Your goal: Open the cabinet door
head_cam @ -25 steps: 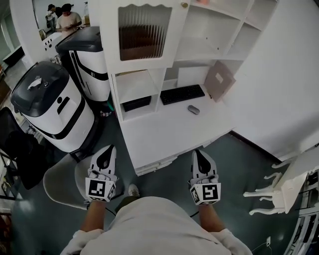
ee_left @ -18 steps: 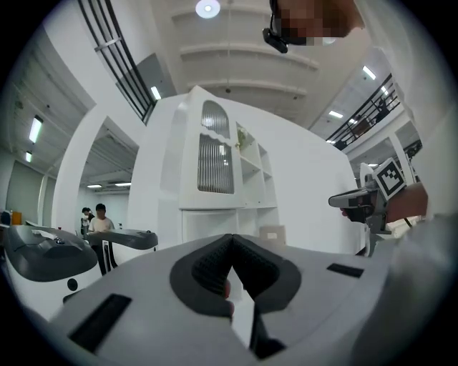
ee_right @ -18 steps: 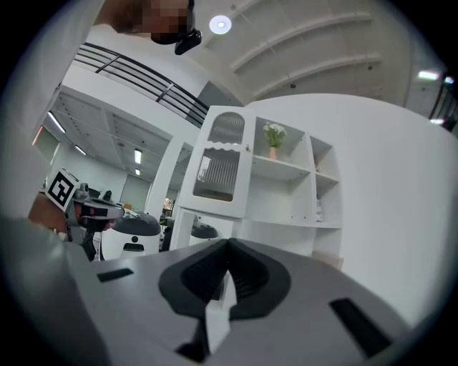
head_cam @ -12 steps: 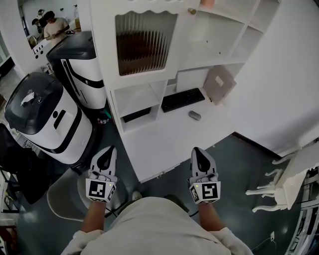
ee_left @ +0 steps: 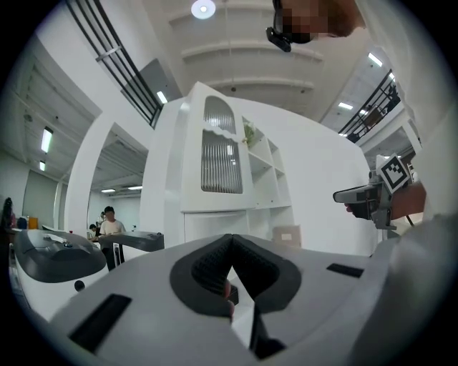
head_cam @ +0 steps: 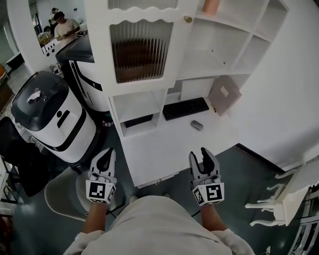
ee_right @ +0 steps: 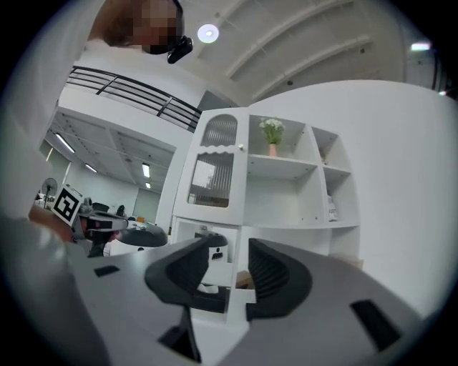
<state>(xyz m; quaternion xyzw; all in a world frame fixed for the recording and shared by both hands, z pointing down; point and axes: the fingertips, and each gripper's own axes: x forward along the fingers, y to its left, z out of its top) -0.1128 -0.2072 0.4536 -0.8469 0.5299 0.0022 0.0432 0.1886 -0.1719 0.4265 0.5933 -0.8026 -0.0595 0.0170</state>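
The cabinet door sits shut in the upper left of a white shelf unit. It has a ribbed glass panel under a scalloped frame, and a small gold knob at its right edge. It is well ahead of both tongs, and neither touches it.

Below the door are open cubbies, and beside them a black keyboard lies at the back of the white desk. A grey mouse is near the keyboard. A brown board leans in the corner; its white label is too small to read. A pink pot stands on an upper shelf.

The left tongs have their dark pads pressed together with nothing between them. The right tongs are opening, their jaws apart and empty. Each carries a cube with black-and-white square markers but no legible words.

The floor is dark grey-green. Two white-and-black machines stand left of the desk, with people beyond them. A white ornate furniture piece is at the right.
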